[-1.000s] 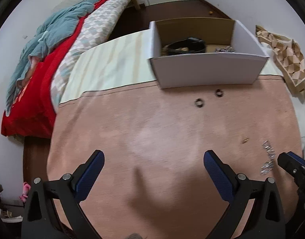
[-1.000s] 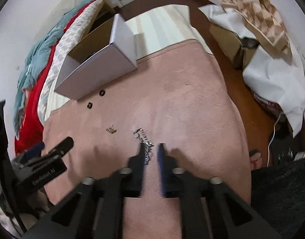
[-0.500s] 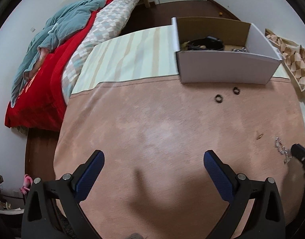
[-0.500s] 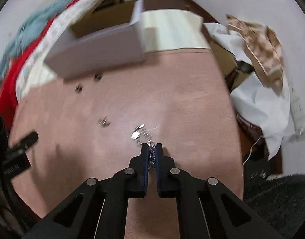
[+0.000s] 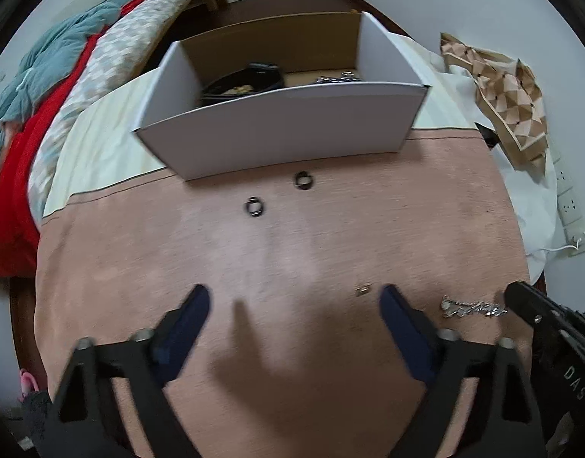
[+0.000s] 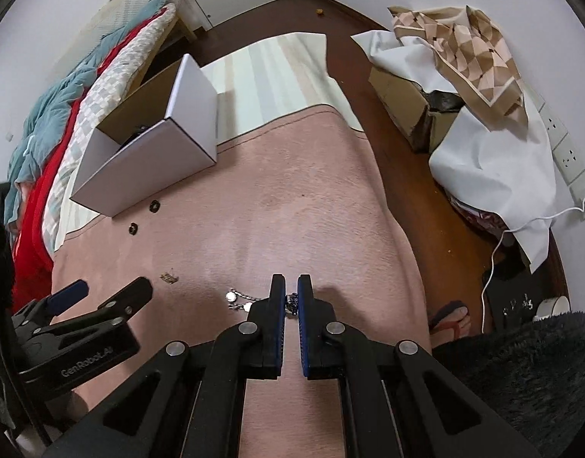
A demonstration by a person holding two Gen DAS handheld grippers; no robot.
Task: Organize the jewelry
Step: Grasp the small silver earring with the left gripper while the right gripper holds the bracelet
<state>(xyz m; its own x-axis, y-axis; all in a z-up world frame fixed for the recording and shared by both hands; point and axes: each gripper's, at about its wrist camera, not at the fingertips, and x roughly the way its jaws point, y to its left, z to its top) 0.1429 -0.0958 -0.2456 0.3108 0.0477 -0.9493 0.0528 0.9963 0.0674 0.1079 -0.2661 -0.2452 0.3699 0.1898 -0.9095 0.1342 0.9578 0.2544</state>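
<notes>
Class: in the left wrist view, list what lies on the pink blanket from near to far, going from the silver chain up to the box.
Silver chain → small gold earring → nearer black ring → farther black ring → white box.

Bare pink blanket (image 6: 311,198) lies between the right tool (image 6: 291,297) and the box (image 6: 151,164), whose near wall stands upright. Two rings (image 5: 255,206) sit just before that wall. The left tool (image 6: 101,294) crowds the chain's (image 6: 239,299) left side.
</notes>
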